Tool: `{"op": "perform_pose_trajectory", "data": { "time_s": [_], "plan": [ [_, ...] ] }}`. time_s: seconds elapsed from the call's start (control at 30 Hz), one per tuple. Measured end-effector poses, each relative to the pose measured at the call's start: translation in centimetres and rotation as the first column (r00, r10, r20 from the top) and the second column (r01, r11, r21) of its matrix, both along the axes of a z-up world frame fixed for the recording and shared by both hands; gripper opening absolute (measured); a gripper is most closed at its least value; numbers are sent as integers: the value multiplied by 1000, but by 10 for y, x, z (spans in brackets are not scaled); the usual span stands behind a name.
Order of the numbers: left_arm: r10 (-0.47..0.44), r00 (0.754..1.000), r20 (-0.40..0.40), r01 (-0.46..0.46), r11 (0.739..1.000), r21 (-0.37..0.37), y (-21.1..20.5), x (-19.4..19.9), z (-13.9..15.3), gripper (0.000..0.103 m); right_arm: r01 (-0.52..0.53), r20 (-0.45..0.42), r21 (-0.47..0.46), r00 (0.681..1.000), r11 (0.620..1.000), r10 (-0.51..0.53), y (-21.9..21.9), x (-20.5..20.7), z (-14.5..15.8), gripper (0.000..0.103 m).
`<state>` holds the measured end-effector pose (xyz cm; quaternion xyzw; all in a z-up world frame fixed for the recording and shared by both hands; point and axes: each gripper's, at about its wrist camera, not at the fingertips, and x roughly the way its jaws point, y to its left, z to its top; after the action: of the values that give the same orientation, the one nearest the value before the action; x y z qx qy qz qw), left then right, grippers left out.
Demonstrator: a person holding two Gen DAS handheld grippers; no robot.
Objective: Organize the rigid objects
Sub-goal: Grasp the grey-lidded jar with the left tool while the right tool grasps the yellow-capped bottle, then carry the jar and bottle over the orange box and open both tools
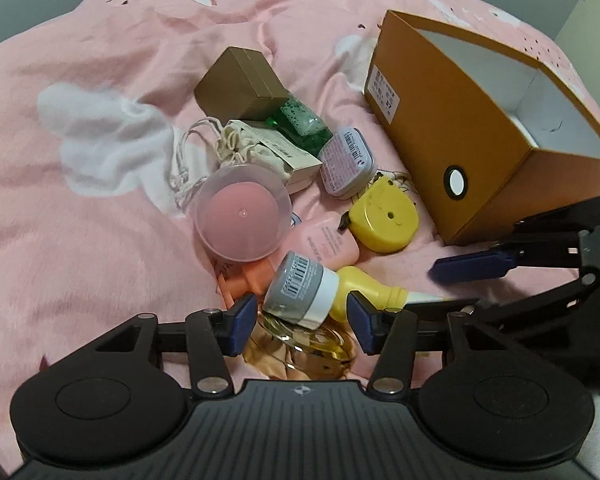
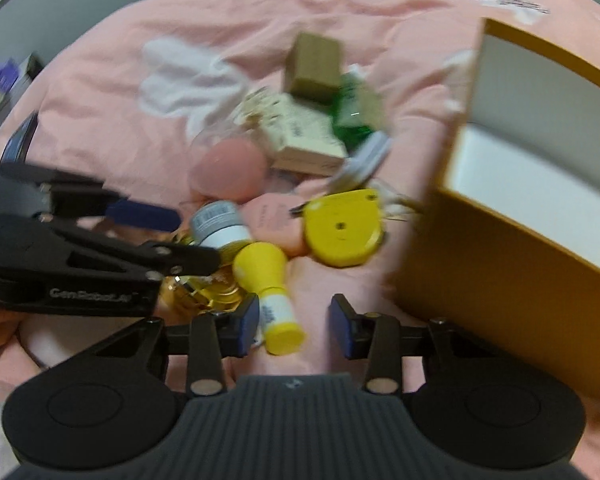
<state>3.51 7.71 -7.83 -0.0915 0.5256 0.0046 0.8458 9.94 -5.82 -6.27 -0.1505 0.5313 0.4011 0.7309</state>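
Note:
In the left wrist view my left gripper [image 1: 301,322] points down into a pile on pink bedding. Its pads sit against a golden glass bottle [image 1: 300,350]. A grey jar with a white lid [image 1: 300,296] lies on that bottle between the fingertips, with a small gap to each pad. My right gripper [image 2: 294,324] stands open around the white neck and yellow cap of a yellow bottle [image 2: 262,268]. Its left pad is against the neck and its right pad is clear of it. The right wrist view is blurred. From there the left gripper [image 2: 200,238] comes in from the left.
An open orange box [image 1: 420,120] with a white inside stands at the right, close to the right gripper [image 1: 452,290]. Further out lie a yellow tape measure [image 1: 384,216], a pink bottle [image 1: 328,242], a clear dome case [image 1: 240,216], a small tin [image 1: 346,162], a green bottle [image 1: 300,120] and a brown box [image 1: 240,88].

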Motion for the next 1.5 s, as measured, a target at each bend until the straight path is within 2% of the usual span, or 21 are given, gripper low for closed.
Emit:
{"op": "perform_pose_trajectory", "data": {
  "time_s": [0.23, 0.37, 0.5, 0.77, 1.0, 1.2, 1.5],
  "plan": [
    [-20, 1000, -8, 20, 1000, -3, 0, 10, -10, 52, -98, -4, -14, 995, 995, 98, 20, -3, -15, 39],
    [-23, 1000, -12, 23, 1000, -8, 0, 13, -13, 49, -129, 1, -27, 992, 991, 129, 28, -2, -24, 32],
    [-35, 999, -19, 35, 999, 11, -3, 15, -18, 47, -141, -4, -36, 990, 989, 141, 33, -3, -35, 25],
    [-34, 999, 26, 33, 999, 31, -5, 9, -9, 44, -117, 28, -22, 993, 993, 118, 27, -9, -28, 23],
    [-9, 996, 94, 8, 1000, 9, -4, -2, 11, 42, -75, 110, 23, 991, 997, 72, 8, -13, 1, 23],
    [-2, 985, 172, 5, 1000, -19, -9, -7, 35, 42, 6, 165, 105, 986, 994, -23, -18, -14, 36, 23],
    [-10, 949, 316, 27, 999, -47, -25, 5, 80, 42, 98, 265, 224, 951, 970, -158, -55, -12, 99, 24]
  ]
}}
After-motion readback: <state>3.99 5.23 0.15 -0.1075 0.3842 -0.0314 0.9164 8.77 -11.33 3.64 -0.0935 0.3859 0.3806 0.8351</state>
